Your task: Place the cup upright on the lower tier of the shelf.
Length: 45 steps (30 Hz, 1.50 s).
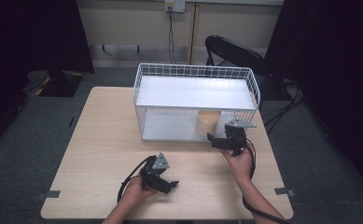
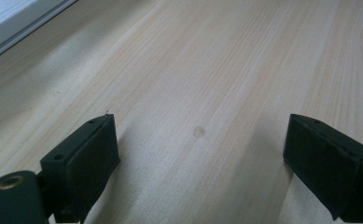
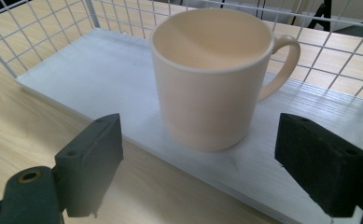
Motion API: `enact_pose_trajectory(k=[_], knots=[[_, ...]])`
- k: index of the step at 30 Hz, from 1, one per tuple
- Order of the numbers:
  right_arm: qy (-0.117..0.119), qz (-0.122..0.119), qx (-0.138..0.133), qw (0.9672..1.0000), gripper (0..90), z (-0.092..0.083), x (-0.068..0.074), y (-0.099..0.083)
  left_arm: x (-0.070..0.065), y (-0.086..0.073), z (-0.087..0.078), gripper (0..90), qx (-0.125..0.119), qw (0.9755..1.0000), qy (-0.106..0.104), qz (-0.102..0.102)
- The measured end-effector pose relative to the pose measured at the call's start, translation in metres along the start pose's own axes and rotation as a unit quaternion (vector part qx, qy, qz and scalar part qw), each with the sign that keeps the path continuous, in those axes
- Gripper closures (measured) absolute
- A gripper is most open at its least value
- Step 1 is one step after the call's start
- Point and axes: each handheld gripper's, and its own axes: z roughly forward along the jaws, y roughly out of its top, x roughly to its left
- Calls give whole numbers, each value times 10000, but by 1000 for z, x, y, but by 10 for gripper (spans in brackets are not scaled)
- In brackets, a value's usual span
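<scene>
Here's the wooden table (image 1: 104,140), and on its far half stands a white wire rack (image 1: 195,100) with two white shelves, the landmark for everything else. Behind the rack a black chair (image 1: 233,51) stands on the grey floor, with dark curtains at both sides and a cable dropping from a wall socket (image 1: 174,5). On the rack's lower shelf, toward its right end, sits a cream mug (image 3: 214,74), upright, handle swung to the right in the right gripper view; from the high view the upper shelf cuts off its top and the handle can't be made out. The right gripper (image 1: 216,140) hovers just in front of the rack's open front, jaws spread wide, the mug standing between and beyond them, not touched. The wire sides and back of the rack close in around the mug. The left gripper (image 1: 170,184) sits well in front of the rack, near the table's near edge, jaws also wide apart over bare wood, with the rack's lower shelf edge (image 2: 16,23) showing at the top left corner of its own view.
</scene>
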Motion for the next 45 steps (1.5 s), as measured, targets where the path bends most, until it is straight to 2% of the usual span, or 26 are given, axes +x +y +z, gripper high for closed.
enact_pose_trajectory(k=[7,18,45], knots=[[163,-167,67,9997,140,-6,4,-2,0,0,0,95,2,10000,-4,0],[327,-266,82,9991,141,-13,5,-5,0,0,0,94,5,10000,-4,0],[646,-339,142,9972,143,-32,4,-20,0,0,0,95,7,10000,-2,1]])
